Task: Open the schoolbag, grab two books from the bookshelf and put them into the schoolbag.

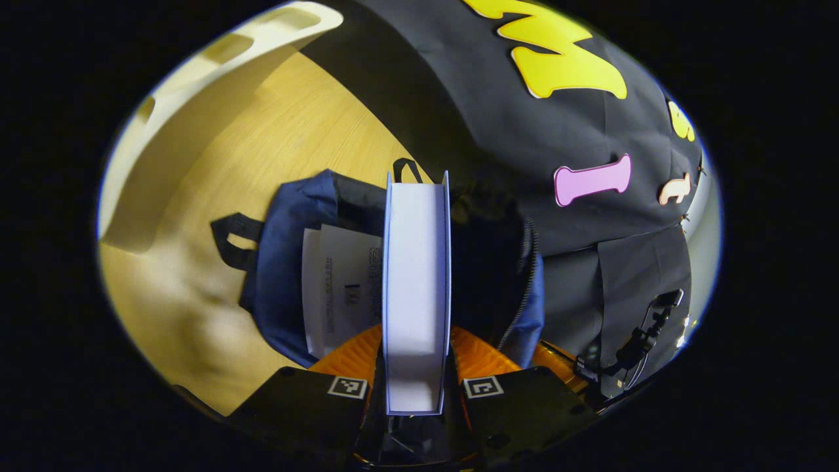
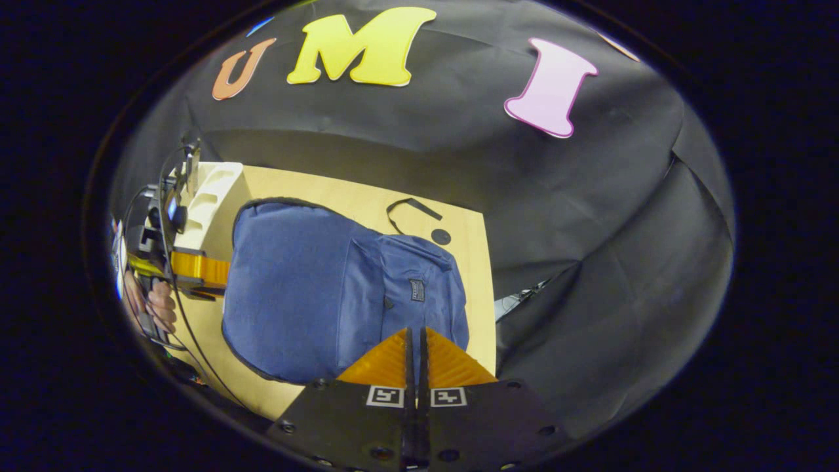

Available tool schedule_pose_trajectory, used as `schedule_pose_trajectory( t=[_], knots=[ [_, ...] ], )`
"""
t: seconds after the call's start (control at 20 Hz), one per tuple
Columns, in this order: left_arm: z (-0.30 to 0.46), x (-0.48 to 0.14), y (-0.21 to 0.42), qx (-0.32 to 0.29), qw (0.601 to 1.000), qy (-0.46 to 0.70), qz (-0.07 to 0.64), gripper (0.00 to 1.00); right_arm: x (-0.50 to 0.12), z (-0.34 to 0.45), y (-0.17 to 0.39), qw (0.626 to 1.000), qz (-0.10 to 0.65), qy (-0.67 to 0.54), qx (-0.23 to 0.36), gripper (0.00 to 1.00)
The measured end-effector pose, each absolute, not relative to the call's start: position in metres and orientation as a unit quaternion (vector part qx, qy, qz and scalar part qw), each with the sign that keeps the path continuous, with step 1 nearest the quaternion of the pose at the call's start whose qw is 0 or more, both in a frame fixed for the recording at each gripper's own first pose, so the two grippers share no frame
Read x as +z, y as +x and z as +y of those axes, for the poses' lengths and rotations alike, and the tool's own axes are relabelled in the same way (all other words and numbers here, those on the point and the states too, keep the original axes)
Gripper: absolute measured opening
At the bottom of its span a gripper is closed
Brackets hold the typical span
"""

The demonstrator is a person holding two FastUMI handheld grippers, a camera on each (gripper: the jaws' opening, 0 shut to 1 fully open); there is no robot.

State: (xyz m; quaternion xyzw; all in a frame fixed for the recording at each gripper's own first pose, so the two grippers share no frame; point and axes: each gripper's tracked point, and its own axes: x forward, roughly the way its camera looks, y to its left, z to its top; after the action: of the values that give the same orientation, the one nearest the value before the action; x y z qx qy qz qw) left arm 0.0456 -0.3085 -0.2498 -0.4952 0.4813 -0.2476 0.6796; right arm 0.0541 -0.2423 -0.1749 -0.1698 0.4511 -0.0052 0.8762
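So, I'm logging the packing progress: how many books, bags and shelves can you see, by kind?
Books: 2, one held book in the left gripper, one book already inside.
Schoolbag: 1.
Bookshelf: 1.
Total: 4.

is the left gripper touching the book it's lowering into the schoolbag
Touching. In the left gripper view the left gripper has both fingers pressed against the covers of the upright book, holding it above the open schoolbag.
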Motion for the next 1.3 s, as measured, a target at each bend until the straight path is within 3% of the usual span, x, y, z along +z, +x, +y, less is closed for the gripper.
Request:
schedule_pose_trajectory(
  t=[0.45,0.5,0.55,0.65,0.7,0.75,1.0,1.1,1.3],
  knots=[
    [-0.35,-0.274,0.058,-0.271,0.635,-0.529,0.494,0.4,-0.177,-0.24,0.053,0.875,0.454,-0.165,-0.01,0.0],
    [-0.352,-0.278,0.059,-0.272,0.633,-0.529,0.496,0.48,-0.18,-0.24,0.051,0.875,0.455,-0.164,-0.012,0.0],
    [-0.353,-0.28,0.059,-0.271,0.631,-0.529,0.498,0.42,-0.181,-0.24,0.05,0.875,0.456,-0.162,-0.014,0.0],
    [-0.354,-0.287,0.061,-0.266,0.639,-0.519,0.502,0.45,-0.187,-0.239,0.046,0.873,0.461,-0.158,-0.017,0.0],
    [-0.353,-0.291,0.062,-0.264,0.64,-0.515,0.505,0.41,-0.188,-0.238,0.045,0.872,0.463,-0.155,-0.018,0.0],
    [-0.354,-0.293,0.062,-0.263,0.639,-0.511,0.511,0.52,-0.193,-0.238,0.043,0.871,0.467,-0.153,-0.018,0.0],
    [-0.348,-0.315,0.058,-0.238,0.643,-0.483,0.545,0.68,-0.203,-0.236,0.036,0.867,0.477,-0.147,-0.02,0.0],
    [-0.347,-0.315,0.058,-0.234,0.645,-0.474,0.552,0.7,-0.205,-0.235,0.034,0.866,0.478,-0.146,-0.021,0.04],
    [-0.337,-0.319,0.053,-0.215,0.66,-0.443,0.567,0.73,-0.208,-0.237,0.033,0.864,0.48,-0.151,-0.028,0.01]
  ],
)
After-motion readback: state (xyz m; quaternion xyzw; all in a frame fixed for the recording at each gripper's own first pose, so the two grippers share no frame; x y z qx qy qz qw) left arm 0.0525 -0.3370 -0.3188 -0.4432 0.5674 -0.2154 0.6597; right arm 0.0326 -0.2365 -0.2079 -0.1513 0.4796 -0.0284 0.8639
